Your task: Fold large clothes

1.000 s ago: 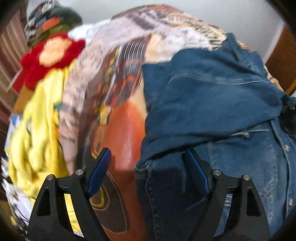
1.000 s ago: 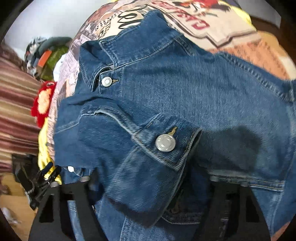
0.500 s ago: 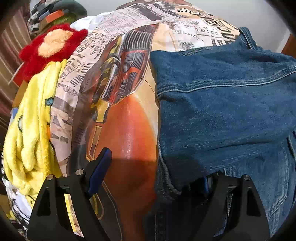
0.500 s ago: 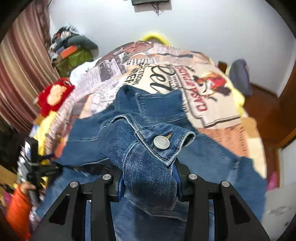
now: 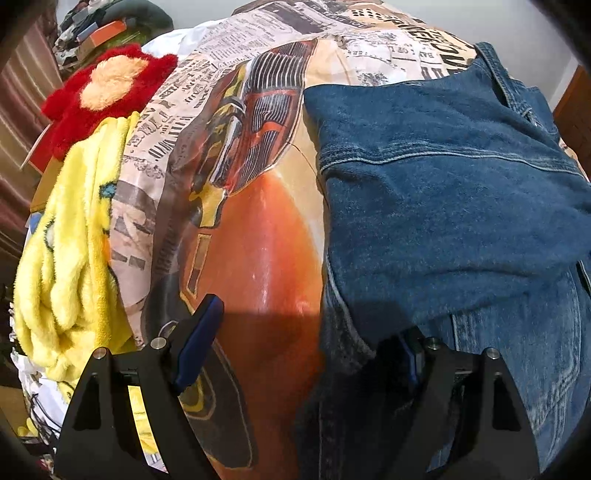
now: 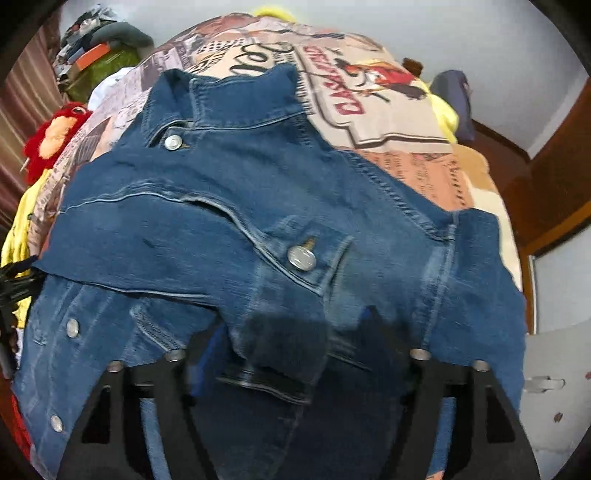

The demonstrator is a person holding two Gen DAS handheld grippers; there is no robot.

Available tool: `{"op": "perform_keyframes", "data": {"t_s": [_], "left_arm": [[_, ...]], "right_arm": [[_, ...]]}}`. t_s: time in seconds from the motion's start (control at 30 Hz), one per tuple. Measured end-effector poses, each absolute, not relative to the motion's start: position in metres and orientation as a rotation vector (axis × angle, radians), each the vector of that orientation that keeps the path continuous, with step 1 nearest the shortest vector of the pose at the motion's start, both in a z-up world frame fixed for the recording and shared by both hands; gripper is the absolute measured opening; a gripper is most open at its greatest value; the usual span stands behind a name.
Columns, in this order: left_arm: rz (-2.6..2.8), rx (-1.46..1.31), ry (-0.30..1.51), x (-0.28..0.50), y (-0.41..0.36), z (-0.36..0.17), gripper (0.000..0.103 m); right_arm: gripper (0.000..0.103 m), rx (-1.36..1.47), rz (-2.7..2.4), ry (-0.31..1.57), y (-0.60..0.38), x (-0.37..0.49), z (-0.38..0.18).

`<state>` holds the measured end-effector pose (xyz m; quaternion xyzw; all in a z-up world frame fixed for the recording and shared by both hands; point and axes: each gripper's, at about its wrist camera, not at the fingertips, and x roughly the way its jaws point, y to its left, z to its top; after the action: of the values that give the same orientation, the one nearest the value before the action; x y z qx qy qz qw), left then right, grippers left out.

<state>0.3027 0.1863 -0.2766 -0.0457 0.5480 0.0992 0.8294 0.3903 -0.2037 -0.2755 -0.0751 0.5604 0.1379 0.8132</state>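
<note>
A blue denim jacket lies front up on the printed bed cover. One sleeve is folded across its chest, and the buttoned cuff rests on the jacket. My right gripper hovers over that cuff with its jaws opening; the cuff's end lies loose between them and the pads do not press it. In the left wrist view the jacket fills the right half. My left gripper stands open at the jacket's left edge, one blue pad over the bed cover and the other half hidden under the denim.
A red plush toy and a yellow fleece blanket lie along the bed's left side. Behind them is a pile of belongings by a striped curtain. Brown wooden furniture stands at the right.
Half a second ago the right gripper held the sleeve cuff pinched and raised; now the cuff lies on the jacket and the jaws have spread. The left gripper has barely moved.
</note>
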Motion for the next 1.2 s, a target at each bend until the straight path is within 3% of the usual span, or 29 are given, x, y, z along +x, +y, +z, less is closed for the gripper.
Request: {"op": "perform_keyframes", "data": {"t_s": [0.3,0.5,0.83,1.0,1.07,1.2], "left_arm": [[0.129,0.006,1.036,0.289,0.162,-0.217,0.082],[0.058,-0.016,0.928,0.323,0.138,-0.173,0.082],[-0.133,-0.012,0.999,0.392,0.066,-0.199,0.082],[-0.204,0.009,1.062,0.408,0.032,-0.227,0.082],[-0.222,0.016,1.091,0.413,0.021,-0.238,0.083],[-0.212,0.052,1.08,0.416,0.009,-0.245,0.091]], "right_arm": [[0.079,-0.127,0.305,1.152,-0.222,0.38,-0.242],[0.08,0.034,0.36,1.079,-0.228,0.391,-0.21],[0.079,0.238,0.307,1.283,-0.23,0.445,-0.294],[0.069,0.251,0.361,1.306,-0.224,0.449,-0.311],[0.053,0.203,0.408,1.294,-0.215,0.449,-0.31],[0.039,0.102,0.417,1.229,-0.208,0.446,-0.296]]}}
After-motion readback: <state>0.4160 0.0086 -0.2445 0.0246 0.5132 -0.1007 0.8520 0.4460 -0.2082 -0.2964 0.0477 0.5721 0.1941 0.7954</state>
